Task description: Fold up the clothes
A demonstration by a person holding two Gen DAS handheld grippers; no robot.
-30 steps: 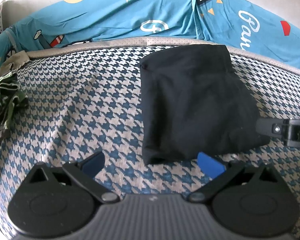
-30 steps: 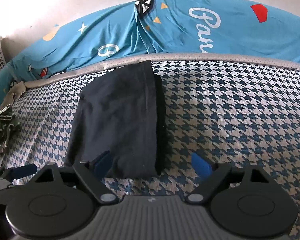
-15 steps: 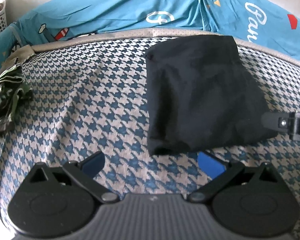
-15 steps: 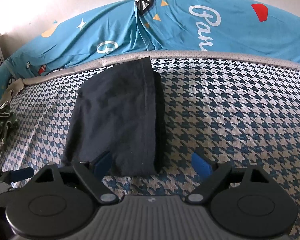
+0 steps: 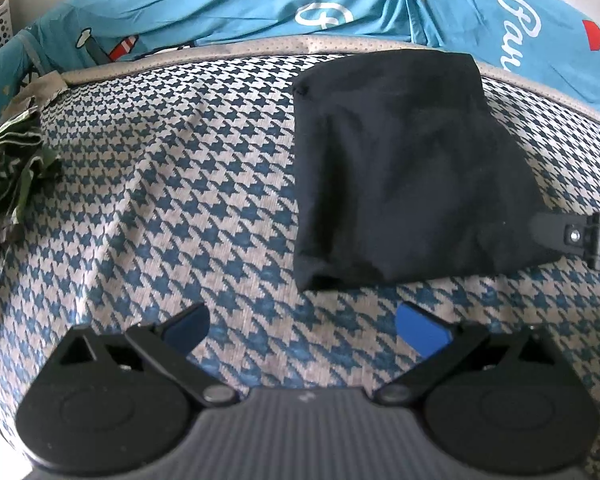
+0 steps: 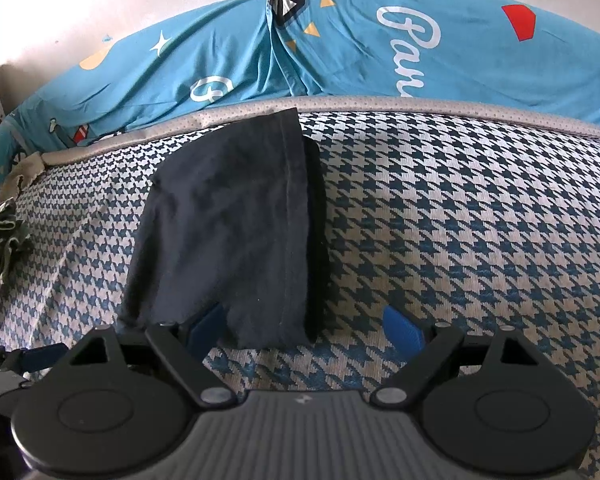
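Both grippers, left point(image 5: 302, 326) and right point(image 6: 306, 326), wide open, empty, poised at black garment's point(image 5: 404, 168) near edge, likely for another fold.

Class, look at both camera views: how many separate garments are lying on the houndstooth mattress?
2. A folded black garment lies mid-mattress near the far edge, just ahead of both grippers. A crumpled green patterned garment sits at the far left edge. More could lie outside the views.
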